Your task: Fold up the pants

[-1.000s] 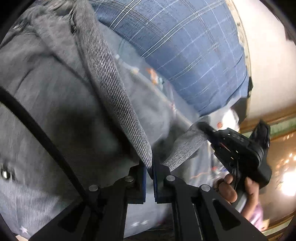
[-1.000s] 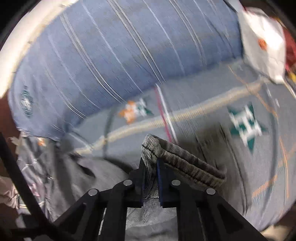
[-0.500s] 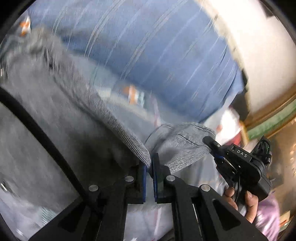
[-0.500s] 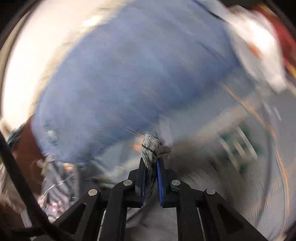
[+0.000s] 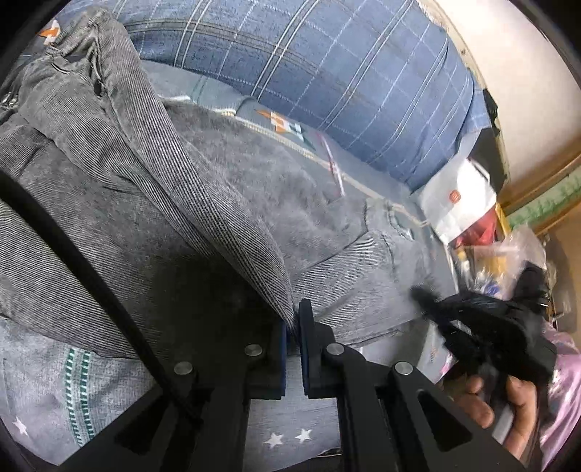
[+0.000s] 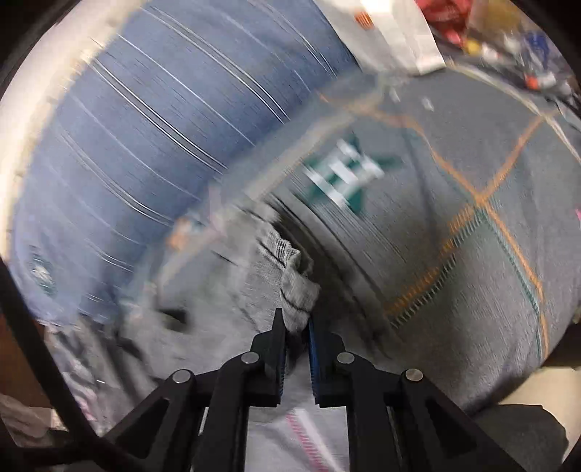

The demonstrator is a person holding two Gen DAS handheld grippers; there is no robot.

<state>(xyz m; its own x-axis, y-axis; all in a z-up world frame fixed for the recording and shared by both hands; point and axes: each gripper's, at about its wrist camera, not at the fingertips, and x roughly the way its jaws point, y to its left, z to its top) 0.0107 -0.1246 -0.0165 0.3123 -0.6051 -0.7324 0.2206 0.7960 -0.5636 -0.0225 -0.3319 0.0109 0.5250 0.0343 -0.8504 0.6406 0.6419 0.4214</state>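
The grey corduroy pants (image 5: 152, 188) lie folded over on the patterned grey bedspread (image 5: 72, 399). My left gripper (image 5: 293, 319) is shut on a folded edge of the pants, which rises from its jaws to the upper left. My right gripper (image 6: 296, 325) is shut on the pants' hem (image 6: 290, 279), with the cloth bunched just ahead of its jaws. The right gripper also shows in the left wrist view (image 5: 486, 326), blurred, at the end of the pant leg, held by a hand.
A big blue checked pillow (image 5: 326, 80) lies along the far side of the bed. A white paper bag (image 5: 457, 203) and a clutter of small items (image 6: 508, 32) sit by the bed's far corner. A cream wall (image 5: 508, 72) is behind.
Both grippers have swung down with the cloth toward the bed. The pant leg now lies lower and flatter on the bedspread. The right wrist view is still blurred by motion.
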